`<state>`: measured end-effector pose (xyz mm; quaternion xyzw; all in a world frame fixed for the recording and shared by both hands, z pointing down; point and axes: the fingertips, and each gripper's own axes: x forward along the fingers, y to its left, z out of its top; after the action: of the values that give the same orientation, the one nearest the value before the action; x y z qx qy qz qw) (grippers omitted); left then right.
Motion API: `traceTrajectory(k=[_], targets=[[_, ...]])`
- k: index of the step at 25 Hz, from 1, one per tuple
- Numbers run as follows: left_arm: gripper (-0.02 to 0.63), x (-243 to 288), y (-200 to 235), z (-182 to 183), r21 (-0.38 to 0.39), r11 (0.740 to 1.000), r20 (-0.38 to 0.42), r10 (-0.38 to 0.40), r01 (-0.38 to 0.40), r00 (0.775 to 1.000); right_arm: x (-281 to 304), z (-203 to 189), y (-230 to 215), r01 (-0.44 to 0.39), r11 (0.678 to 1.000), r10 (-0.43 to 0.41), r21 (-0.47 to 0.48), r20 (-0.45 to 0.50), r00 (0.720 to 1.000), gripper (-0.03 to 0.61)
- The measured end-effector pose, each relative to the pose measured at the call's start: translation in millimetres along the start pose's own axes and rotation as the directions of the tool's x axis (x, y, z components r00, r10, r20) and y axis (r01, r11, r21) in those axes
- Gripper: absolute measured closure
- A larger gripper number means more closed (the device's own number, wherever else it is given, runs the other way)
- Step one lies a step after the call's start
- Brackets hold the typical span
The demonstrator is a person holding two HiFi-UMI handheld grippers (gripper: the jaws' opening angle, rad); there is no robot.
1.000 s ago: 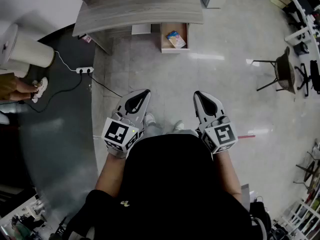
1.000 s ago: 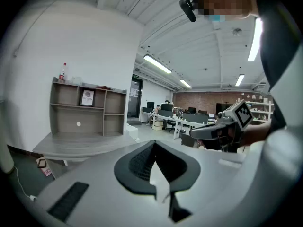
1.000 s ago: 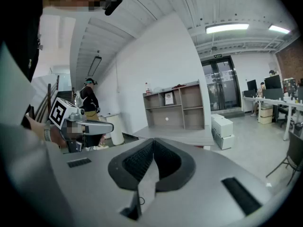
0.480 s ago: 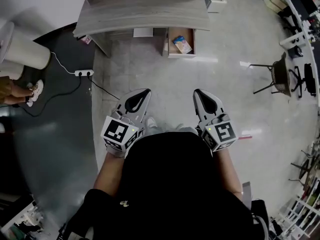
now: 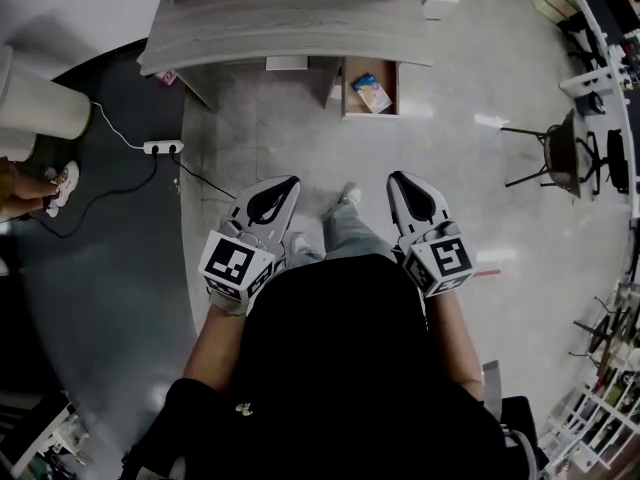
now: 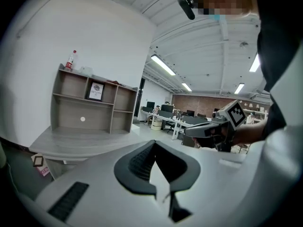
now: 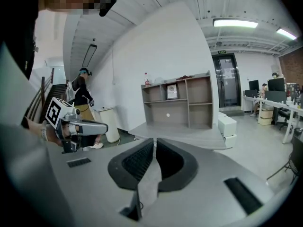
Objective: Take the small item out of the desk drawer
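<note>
- Floor (image 5: 300, 138) is pale grey glossy tile, with a big dark patch (image 5: 100, 268) over on the left.
- White wall (image 6: 94, 37) behind the grey wood counter (image 5: 280, 28), and a cubby shelf (image 6: 90, 105) sits on top of it.
- Power strip (image 5: 162, 147) lies on the floor, its white cable heading toward a fat white cylinder (image 5: 40, 103).
- Black chair (image 5: 560, 146) off to the right.
- Strip lights (image 7: 236, 21) on the ceiling, a brick wall (image 6: 208, 102) at the far end, and a glass door (image 7: 227, 82) past the shelf.

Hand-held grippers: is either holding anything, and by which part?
Nothing is held. The left hand-held gripper and right hand-held gripper are both shut and empty; the small item lies in the open drawer.
</note>
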<state>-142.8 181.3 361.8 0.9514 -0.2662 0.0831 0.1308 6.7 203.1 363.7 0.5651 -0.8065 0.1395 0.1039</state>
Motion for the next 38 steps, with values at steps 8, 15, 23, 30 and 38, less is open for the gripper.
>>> traceTrajectory(k=[8,15,23,30,38], targets=[[0.604,83.9,48.3,24.2,-0.003,1.000,-0.045,0.022,-0.022,0.999,77.5,7.0,-80.4,-0.027,0.999,0.030,0.032,-0.075,0.997,0.552],[0.604,158.4,86.8,37.9,-0.039,0.995,-0.085,0.087,-0.090,0.993,143.7,-8.4,-159.4,-0.057,0.998,0.060,0.021,-0.183,0.981,0.488],[0.604,212.3,99.2,41.8,-0.050,0.987,-0.137,0.143,-0.151,0.980,194.3,-46.3,-215.3,-0.110,0.994,0.111,0.020,-0.307,0.945,0.396],[0.604,220.3,121.1,41.0,-0.065,0.980,-0.159,0.174,-0.186,0.972,233.9,-87.0,-234.0,-0.103,0.995,0.096,0.006,-0.418,0.903,0.317],[0.604,217.7,161.9,34.2,-0.083,0.979,-0.202,0.165,-0.184,0.965,288.5,-162.7,-255.0,-0.047,0.998,0.011,-0.049,-0.571,0.821,0.238]])
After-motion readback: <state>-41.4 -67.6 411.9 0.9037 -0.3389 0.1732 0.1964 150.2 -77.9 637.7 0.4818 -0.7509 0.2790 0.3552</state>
